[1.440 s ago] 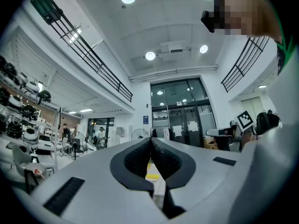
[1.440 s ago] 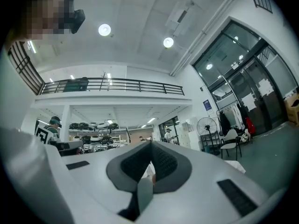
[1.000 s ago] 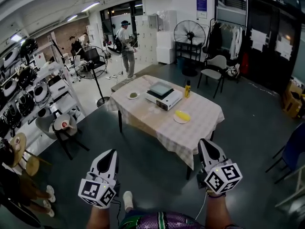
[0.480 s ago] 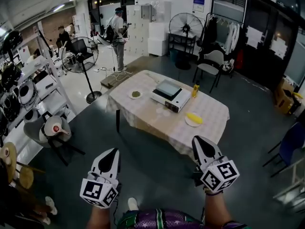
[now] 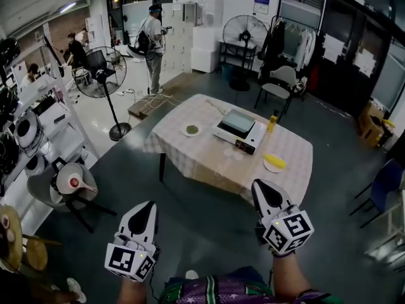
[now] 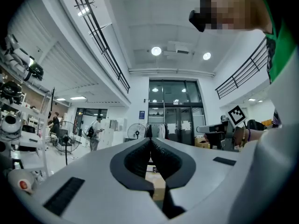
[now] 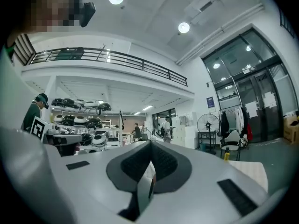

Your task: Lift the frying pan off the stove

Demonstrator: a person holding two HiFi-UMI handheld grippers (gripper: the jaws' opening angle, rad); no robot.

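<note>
**Both grippers clamped shut, stove well ahead**

Left gripper and right gripper hang low over the dark floor, jaws pressed together on nothing. Well ahead, the portable stove sits on the checked table with a flat grey square on top. Frying pan or not, can't tell from here.

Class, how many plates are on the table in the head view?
2. One plate left of the stove, holding something green; a second plate right of it, holding something yellow. None looks hidden.
</note>
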